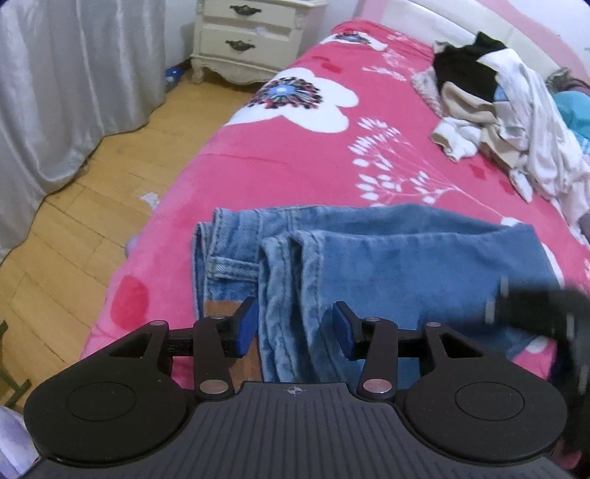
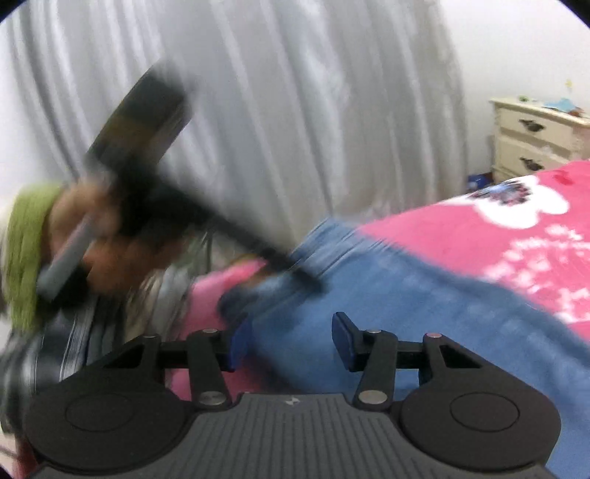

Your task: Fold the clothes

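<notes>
A pair of blue jeans lies folded on the pink flowered blanket, waistband to the left and leg hems on top. My left gripper is open just above the near edge, and the leg hems lie between its blue pads without being pinched. My right gripper is also open, low over the denim; from the left wrist it shows as a blurred dark shape at the jeans' right end. The right wrist view is blurred. In it a hand with a green sleeve holds the left gripper, whose tip is at the jeans.
A heap of unfolded white, beige and black clothes lies at the far right of the bed. The bed's left edge drops to a wooden floor. A cream nightstand and a grey curtain stand beyond.
</notes>
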Tool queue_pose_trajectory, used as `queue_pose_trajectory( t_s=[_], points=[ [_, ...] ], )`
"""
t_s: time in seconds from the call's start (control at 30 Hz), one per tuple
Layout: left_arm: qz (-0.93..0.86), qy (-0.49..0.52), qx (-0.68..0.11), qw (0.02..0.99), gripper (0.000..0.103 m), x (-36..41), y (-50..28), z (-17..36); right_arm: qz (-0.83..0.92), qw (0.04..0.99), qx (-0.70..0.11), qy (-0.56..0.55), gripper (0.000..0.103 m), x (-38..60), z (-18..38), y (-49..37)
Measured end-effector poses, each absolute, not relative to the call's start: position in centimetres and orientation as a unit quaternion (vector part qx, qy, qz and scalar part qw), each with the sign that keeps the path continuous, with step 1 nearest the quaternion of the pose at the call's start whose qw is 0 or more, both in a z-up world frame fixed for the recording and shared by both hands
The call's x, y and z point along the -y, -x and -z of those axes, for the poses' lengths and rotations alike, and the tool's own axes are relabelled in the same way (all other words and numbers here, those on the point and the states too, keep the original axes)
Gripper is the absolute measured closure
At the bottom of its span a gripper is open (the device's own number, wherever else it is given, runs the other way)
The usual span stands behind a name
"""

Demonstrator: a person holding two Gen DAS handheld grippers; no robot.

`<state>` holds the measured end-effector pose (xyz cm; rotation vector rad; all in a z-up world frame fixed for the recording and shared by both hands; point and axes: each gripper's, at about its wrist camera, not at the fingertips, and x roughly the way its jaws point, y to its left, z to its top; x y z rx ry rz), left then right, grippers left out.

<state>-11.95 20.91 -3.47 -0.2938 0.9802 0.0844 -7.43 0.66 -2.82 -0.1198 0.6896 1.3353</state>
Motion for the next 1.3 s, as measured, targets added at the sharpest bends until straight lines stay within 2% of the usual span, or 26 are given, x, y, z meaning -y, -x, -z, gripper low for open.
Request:
queue_pose_trajectory(
  t_s=[0.13,0.3,0.37,0.43,0.5,0.6,0.73,0.9,1.1,1.2,1.3],
  points=[
    [-0.034,0.149,-0.468,0.871,0.058,-20.9,11.6,3.6,-0.576,0.744,-0.339,-0.005,0.051,0.0,2.5,2.5],
    [-0.029,0.131,-0.471,0.872,0.06,-20.1,10.8,4.2,-0.56,0.754,-0.341,0.029,0.051,-1.8,2.9,0.2],
    [-0.041,0.132,-0.471,0.871,0.066,-20.0,10.7,4.6,-0.541,0.768,-0.342,0.016,0.051,-0.1,2.9,0.2],
    [-0.052,0.138,-0.464,0.874,0.087,-20.1,10.8,4.6,-0.52,0.782,-0.343,0.004,0.051,1.6,2.9,0.2],
    [-0.062,0.151,-0.444,0.881,0.093,-20.1,11.2,4.2,-0.5,0.795,-0.344,-0.009,0.051,3.2,2.9,0.2],
    [-0.076,0.152,-0.403,0.899,0.095,-19.7,12.1,2.8,-0.468,0.813,-0.344,-0.028,0.051,5.8,2.9,0.2],
    [-0.089,0.14,-0.353,0.921,0.095,-19.8,13.0,0.6,-0.425,0.836,-0.344,-0.053,0.051,9.2,2.9,0.2],
    [-0.106,0.139,-0.393,0.903,0.094,-20.8,12.9,3.2,-0.379,0.855,-0.348,-0.065,0.051,13.2,3.1,-0.1],
    [-0.13,0.072,-0.378,0.914,0.095,-19.5,13.3,3.3,-0.331,0.876,-0.346,-0.062,0.051,17.7,3.1,0.8],
    [-0.133,0.042,-0.397,0.907,0.088,-19.1,13.1,3.8,-0.296,0.881,-0.361,-0.074,0.051,20.3,4.0,1.1],
    [-0.145,0.014,-0.4,0.905,0.072,-18.6,13.4,2.3,-0.265,0.888,-0.366,-0.084,0.055,22.8,4.4,1.6]
  ],
)
